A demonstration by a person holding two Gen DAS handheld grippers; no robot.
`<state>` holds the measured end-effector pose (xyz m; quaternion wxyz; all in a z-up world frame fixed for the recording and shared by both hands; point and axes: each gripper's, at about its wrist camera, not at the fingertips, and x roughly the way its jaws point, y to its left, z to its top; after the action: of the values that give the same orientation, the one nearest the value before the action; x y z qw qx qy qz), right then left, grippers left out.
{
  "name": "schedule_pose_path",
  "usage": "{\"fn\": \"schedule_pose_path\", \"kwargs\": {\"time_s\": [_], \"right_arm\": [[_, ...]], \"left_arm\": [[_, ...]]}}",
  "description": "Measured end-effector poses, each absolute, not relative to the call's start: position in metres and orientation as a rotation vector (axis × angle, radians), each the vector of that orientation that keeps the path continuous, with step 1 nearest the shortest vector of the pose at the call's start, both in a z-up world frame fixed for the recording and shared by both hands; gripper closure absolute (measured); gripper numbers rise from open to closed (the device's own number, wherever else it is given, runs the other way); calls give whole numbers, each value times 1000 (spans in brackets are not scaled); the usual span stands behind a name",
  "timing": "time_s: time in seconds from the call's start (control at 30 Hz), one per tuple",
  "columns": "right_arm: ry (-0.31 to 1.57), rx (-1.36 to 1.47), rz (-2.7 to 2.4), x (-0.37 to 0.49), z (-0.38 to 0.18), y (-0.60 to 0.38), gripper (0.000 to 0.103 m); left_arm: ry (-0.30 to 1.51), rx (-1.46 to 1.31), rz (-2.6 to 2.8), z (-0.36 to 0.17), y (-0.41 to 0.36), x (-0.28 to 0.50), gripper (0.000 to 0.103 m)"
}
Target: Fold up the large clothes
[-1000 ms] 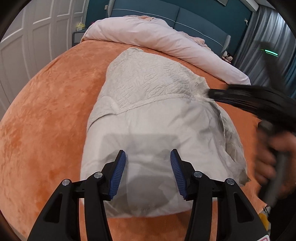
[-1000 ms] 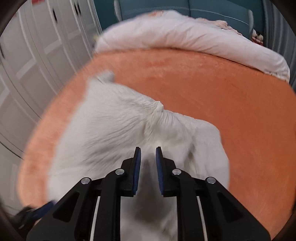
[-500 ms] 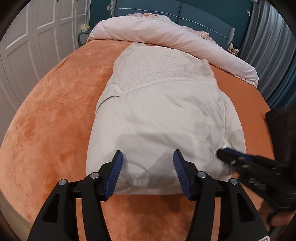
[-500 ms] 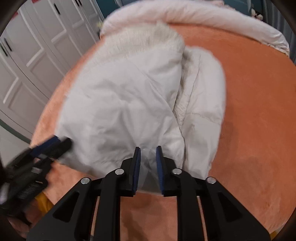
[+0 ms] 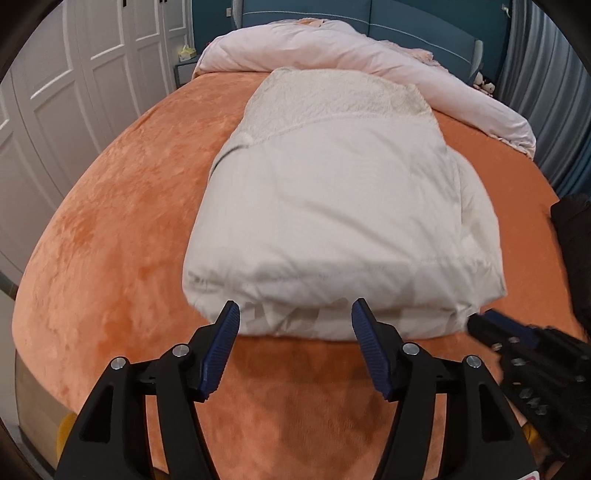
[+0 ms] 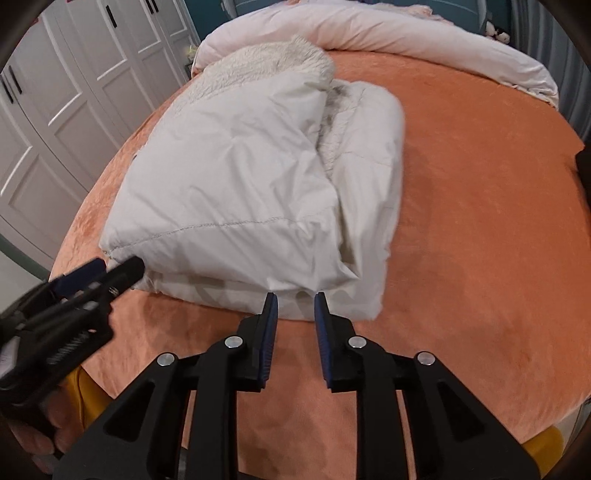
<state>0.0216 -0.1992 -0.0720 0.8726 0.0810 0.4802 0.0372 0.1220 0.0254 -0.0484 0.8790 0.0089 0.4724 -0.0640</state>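
Note:
A large cream padded coat (image 5: 332, 206) with fleece lining lies folded lengthwise on the orange bed cover (image 5: 122, 229); it also shows in the right wrist view (image 6: 236, 192). My left gripper (image 5: 295, 314) is open and empty, just in front of the coat's near hem. My right gripper (image 6: 294, 301) stands slightly open and empty at the hem's right corner, and shows in the left wrist view (image 5: 487, 326). The left gripper's tips show in the right wrist view (image 6: 110, 269) at the hem's left corner.
A pink duvet (image 5: 351, 48) is bundled along the head of the bed before a teal headboard (image 5: 424, 22). White wardrobe doors (image 5: 74, 74) line the left side. Grey curtains (image 5: 546, 74) hang at the right. The bed's near edge is below my grippers.
Both grippers have pulled back toward the near edge of the bed, off the coat. The right gripper swung from the coat's side down to its near right corner and opened slightly.

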Motion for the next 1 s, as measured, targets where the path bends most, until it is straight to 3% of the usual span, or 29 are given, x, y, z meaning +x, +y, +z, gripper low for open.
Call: {"fn": "schedule_pose_path", "kwargs": {"time_s": [0.4,0.57,0.63,1.0], "right_arm": [[912,119,41,-28,-69,-189,56],[888,91,3,-47,-75,-185,54],[886,94,-10,-50,-77,-187,49],[880,96,-62,-67,-89,-192,48]], "left_arm": [[964,71,-72,-58,11,90,42],[934,91,-72,-59,3,75,42],[927,83,-77,-59,1,71,42],[897,96,-66,-69,-7,51,41]]}}
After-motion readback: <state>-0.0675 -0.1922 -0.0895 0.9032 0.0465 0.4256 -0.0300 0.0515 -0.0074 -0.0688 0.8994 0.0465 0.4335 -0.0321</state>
